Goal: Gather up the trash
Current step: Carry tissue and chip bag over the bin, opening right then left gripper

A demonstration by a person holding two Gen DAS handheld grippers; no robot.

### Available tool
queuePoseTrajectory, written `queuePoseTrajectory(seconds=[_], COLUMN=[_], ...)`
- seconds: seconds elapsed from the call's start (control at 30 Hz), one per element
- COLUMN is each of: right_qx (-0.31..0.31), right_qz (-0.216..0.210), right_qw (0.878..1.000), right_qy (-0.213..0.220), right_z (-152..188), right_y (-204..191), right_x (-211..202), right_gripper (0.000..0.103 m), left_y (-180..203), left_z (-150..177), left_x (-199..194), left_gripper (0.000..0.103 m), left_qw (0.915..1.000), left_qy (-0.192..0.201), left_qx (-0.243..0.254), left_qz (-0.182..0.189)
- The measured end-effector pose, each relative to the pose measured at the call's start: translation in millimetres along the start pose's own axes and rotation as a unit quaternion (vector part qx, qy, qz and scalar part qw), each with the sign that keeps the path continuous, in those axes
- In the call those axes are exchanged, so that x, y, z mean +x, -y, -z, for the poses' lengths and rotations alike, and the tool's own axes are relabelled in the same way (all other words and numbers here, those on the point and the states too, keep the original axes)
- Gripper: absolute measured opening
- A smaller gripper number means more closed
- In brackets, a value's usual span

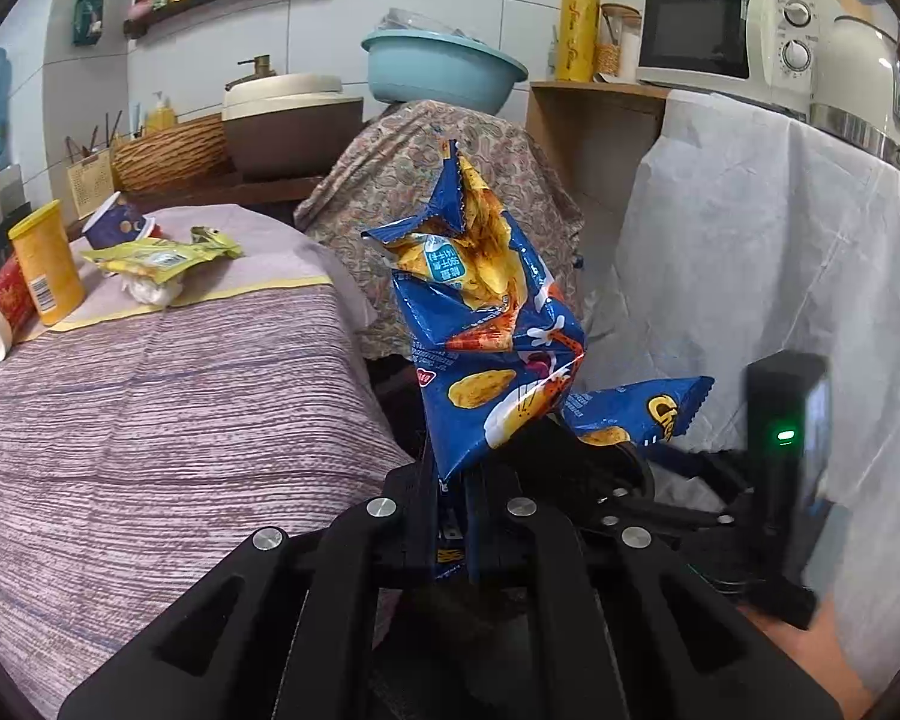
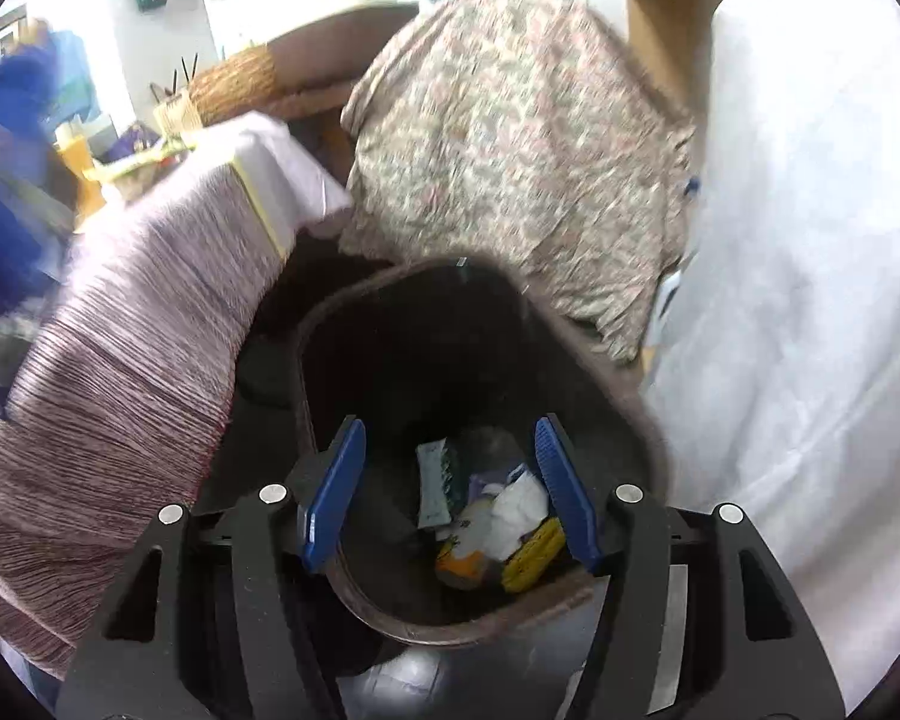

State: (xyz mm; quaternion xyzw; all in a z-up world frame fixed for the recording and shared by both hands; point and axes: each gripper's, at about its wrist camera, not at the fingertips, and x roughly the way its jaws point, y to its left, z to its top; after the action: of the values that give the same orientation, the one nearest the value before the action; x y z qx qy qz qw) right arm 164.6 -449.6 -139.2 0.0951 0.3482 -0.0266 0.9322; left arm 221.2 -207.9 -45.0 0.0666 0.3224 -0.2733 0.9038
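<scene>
Kitchen corner: a table under a striped mauve cloth (image 1: 150, 396) carries a yellow canister (image 1: 45, 261) and a yellow wrapper (image 1: 162, 255). Left gripper (image 1: 450, 504) pinches a crumpled blue chip bag (image 1: 492, 324), held upright in mid-air. Right gripper (image 2: 450, 498), fingers spread and empty, hangs over a dark trash bin (image 2: 600, 384) holding wrappers (image 2: 498, 522).

left gripper (image 1: 450, 516): matte black plastic linkage arms w/ cut-out slots, round silver rivets at pivots
right gripper (image 2: 450, 492): same black frame, silver rivets
right fingers (image 2: 336, 492): blue ribbed pads, long & narrow, on black backing
</scene>
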Motion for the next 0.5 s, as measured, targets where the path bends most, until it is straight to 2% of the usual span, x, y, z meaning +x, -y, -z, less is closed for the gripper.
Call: queuePoseTrajectory(seconds=[0.23, 0.5], right_qx=[-0.009, 0.000], right_qz=[0.070, 0.088], right_qw=[0.996, 0.992], right_qy=[0.062, 0.089], right_z=[-22, -37], right_y=[11, 23], right_x=[-47, -67], right_gripper=[0.070, 0.074], left_y=[12, 23], left_z=[5, 16], left_x=[26, 79], left_gripper=[0.007, 0.007], left_qw=[0.9994, 0.9954], left_qy=[-0.028, -0.089], left_qx=[0.013, 0.017], left_qz=[0.015, 0.033])
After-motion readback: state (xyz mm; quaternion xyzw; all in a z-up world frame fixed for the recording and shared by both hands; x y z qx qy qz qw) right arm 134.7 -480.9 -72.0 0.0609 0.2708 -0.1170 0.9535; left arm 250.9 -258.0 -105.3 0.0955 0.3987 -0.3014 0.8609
